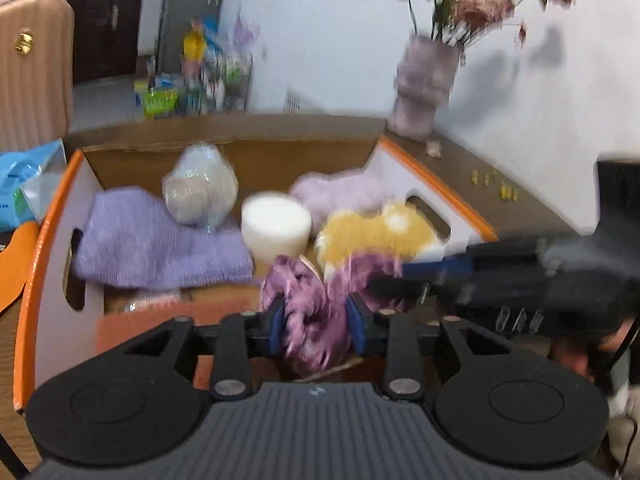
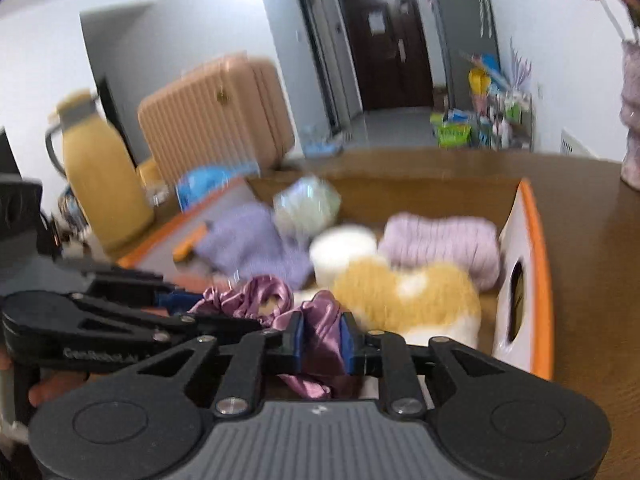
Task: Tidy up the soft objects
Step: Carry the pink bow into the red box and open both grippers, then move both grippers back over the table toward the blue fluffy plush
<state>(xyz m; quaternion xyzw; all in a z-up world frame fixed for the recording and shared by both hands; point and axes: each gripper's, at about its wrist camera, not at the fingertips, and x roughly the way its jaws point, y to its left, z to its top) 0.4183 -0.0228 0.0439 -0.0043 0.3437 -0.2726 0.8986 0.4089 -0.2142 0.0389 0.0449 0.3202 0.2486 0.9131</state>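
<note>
Both grippers hold one purple satin scrunchie (image 1: 308, 312) over the near edge of an orange-rimmed cardboard box (image 1: 436, 184). My left gripper (image 1: 316, 326) is shut on one side of it. My right gripper (image 2: 322, 338) is shut on the other side of the scrunchie (image 2: 320, 332) and shows in the left wrist view (image 1: 400, 280) reaching in from the right. In the box lie a lavender knit cloth (image 1: 160, 240), a wrapped white bundle (image 1: 200, 188), a white round pad (image 1: 276, 226), a pink fluffy item (image 1: 340, 192) and a yellow-and-white plush (image 1: 376, 236).
The box stands on a brown wooden table (image 2: 592, 280). A vase of pink flowers (image 1: 424, 84) stands at the table's far right. A yellow thermos (image 2: 96, 176), a pink suitcase (image 2: 216, 116) and blue packets (image 1: 24, 184) are to the left.
</note>
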